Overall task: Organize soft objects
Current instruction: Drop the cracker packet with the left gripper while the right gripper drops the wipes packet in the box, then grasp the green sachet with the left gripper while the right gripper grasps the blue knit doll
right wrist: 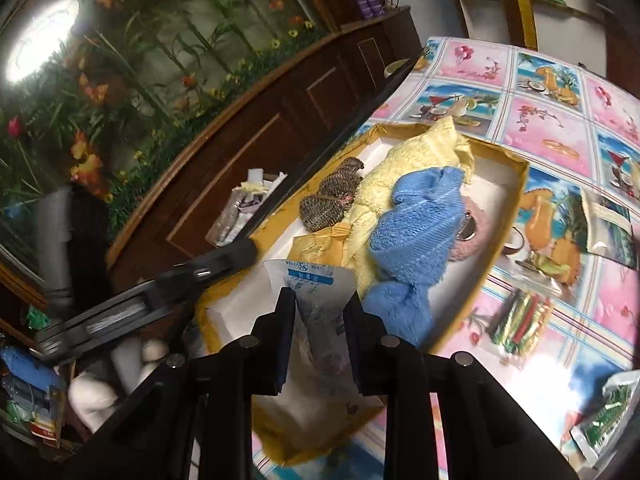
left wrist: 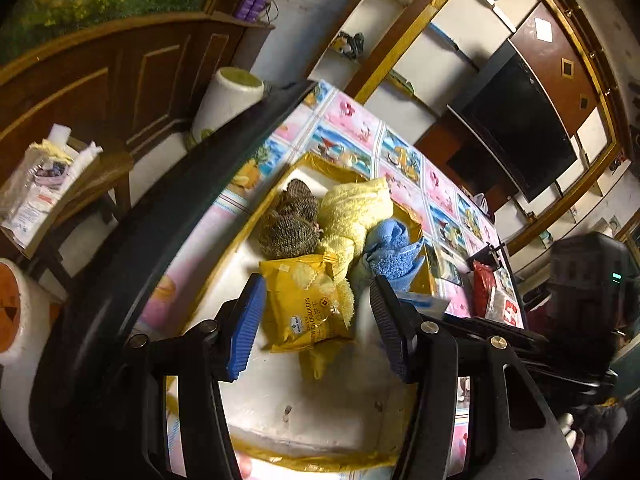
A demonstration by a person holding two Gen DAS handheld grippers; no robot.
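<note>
Hovering spread apart over the box (left wrist: 256, 216), the left gripper (left wrist: 316, 322) is straddling a yellow cracker pack (left wrist: 306, 304) beside the yellow towel (left wrist: 352, 208). Seen from the right wrist, the right gripper (right wrist: 318, 312) is pinching a white packet (right wrist: 316, 284) above the box (right wrist: 516, 184), near the blue towel (right wrist: 416, 232).

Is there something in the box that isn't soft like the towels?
Yes. A yellow cracker packet lies in the box beside the yellow towel and blue towel. It is a crinkly snack wrapper, not cloth, so it looks out of place. The right gripper also holds a white packet over the box.
</note>
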